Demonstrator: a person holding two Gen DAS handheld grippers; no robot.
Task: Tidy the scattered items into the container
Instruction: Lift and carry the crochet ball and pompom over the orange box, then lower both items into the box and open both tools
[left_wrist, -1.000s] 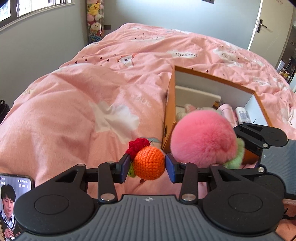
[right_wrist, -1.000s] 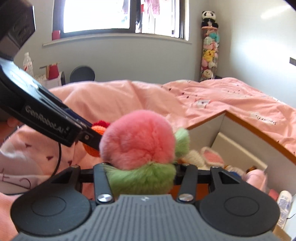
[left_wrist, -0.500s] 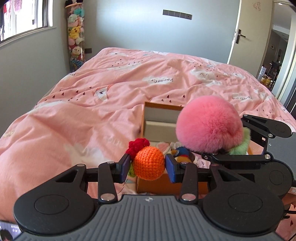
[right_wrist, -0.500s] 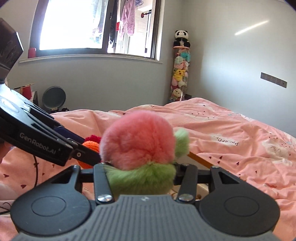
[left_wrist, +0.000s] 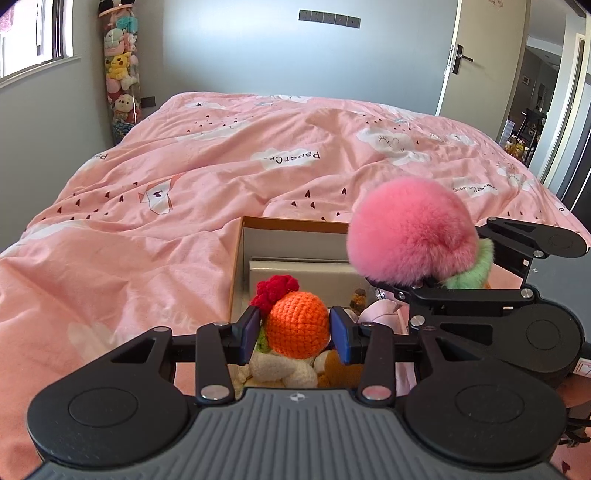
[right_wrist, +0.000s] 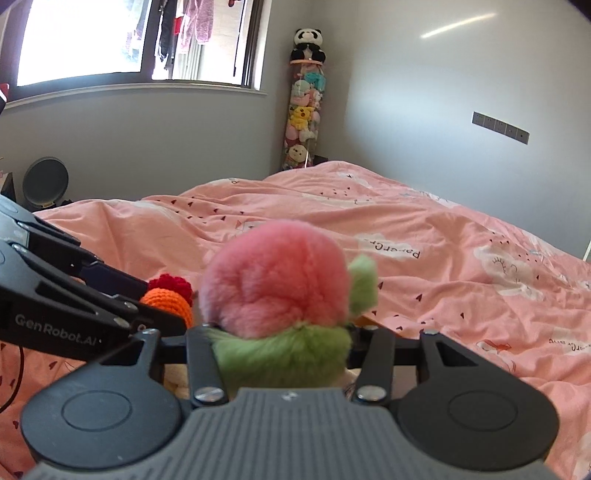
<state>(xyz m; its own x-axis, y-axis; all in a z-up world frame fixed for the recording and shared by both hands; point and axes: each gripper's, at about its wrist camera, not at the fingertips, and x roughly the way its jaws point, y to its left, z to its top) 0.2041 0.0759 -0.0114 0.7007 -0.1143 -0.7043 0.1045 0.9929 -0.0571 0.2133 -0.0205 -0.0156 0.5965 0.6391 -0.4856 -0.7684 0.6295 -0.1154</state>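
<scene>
**Both tools loaded, over the box**

Bed (left_wrist: 207, 177): pink duvet with white cloud prints, fills most of both views. Grey walls behind; window at the left; door ajar at the right in the left wrist view.

Toy tube (right_wrist: 303, 107): tall clear column of plush toys in the room's corner, a panda on top.

Box (left_wrist: 291, 223): open, orange rim, pale inner walls, sits on the bed. A white inner box stands against its far wall. Soft toys and small items lie inside, partly hidden by the tools.

Right tool (right_wrist: 282, 345): clamped on the green base of the pompom (right_wrist: 275, 286), a pink fluffy ball with green tufts. In the left wrist view it hangs above the box's right side.

Left tool (left_wrist: 297, 334): blue pads clamped on the crochet ball (left_wrist: 298, 323), orange, with a red tuft on top and green below. It hangs over the near part of the box, above a cream toy. The two tools are just beside each other.
</scene>
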